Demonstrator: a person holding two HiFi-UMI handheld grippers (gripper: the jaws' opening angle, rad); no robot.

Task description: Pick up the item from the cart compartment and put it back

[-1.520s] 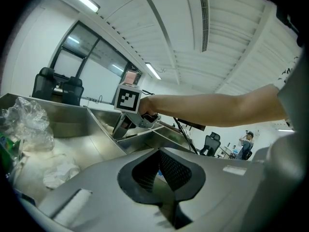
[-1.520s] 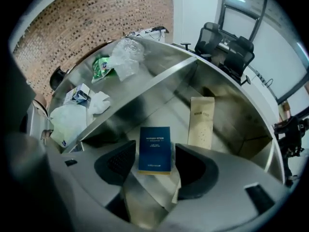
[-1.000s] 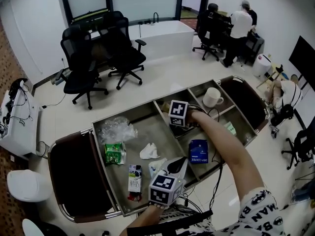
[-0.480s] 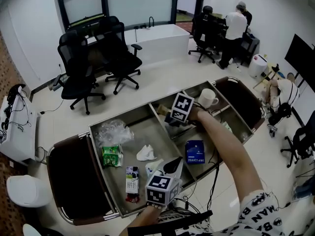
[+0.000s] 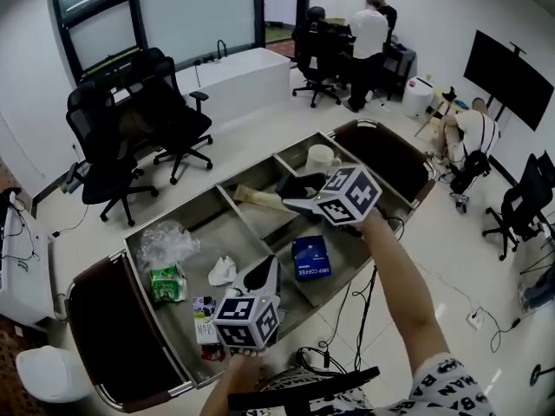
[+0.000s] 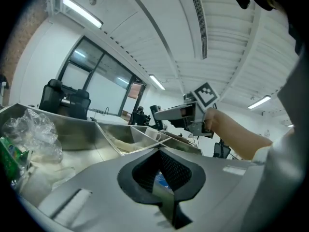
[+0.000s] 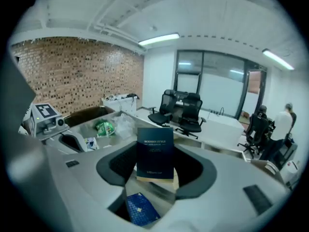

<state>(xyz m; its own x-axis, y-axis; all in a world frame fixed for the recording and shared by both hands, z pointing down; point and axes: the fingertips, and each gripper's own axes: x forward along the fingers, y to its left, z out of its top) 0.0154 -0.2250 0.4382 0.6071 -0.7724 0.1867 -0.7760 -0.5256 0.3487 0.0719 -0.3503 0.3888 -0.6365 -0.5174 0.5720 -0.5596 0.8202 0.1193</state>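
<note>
My right gripper (image 5: 293, 189) hangs above the cart's middle compartments, shut on a dark blue box (image 5: 301, 183) with pale print. In the right gripper view that box (image 7: 155, 151) stands upright between the jaws, clear of the cart. Below it a blue drip-coffee box (image 5: 310, 256) lies flat in a front compartment. My left gripper (image 5: 263, 273) sits low at the cart's near edge, pointing into the big left compartment. Its jaws look shut with nothing between them (image 6: 161, 197).
The steel cart (image 5: 227, 208) has dark end panels. The left compartment holds a clear plastic bag (image 5: 165, 243), a green packet (image 5: 166, 282), a white tissue (image 5: 223, 270) and a small carton (image 5: 205, 319). A white mug (image 5: 323, 158) and a beige item (image 5: 260, 199) lie farther back. Office chairs (image 5: 108, 159) stand beyond.
My right gripper has risen out of the middle compartment and swung right with the dark blue box in it. The left gripper has stayed at the cart's near edge.
</note>
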